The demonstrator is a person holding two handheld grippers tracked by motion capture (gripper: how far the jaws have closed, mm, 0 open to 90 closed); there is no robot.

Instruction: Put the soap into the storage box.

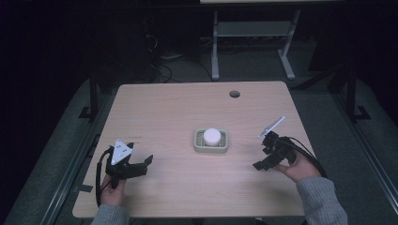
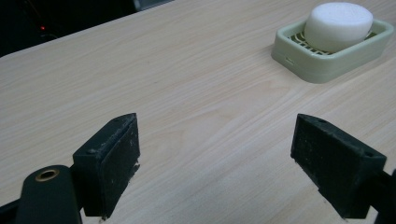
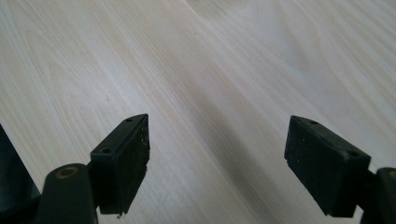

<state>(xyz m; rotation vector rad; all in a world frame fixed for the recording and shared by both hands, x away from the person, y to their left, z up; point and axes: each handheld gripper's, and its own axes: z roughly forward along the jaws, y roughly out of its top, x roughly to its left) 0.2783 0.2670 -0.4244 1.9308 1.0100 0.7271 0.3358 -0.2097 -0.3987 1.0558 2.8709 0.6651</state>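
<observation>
Resting near the table's [image 1: 178,108] near-left part, the left gripper [image 1: 141,165] has its jaws wide apart, nothing between them, bare wood beneath; at centre sits a pale green soap dish [image 1: 211,147], a white round soap bar [image 1: 212,136] lying in it, well apart from both grippers; at the near-right part, the right gripper [image 1: 264,157] is likewise spread open and empty, angled toward the dish.

Matt pale wood-grain table [image 1: 178,112]; smooth plastic dish [image 2: 327,63]; foam-like puck [image 2: 338,23].
</observation>
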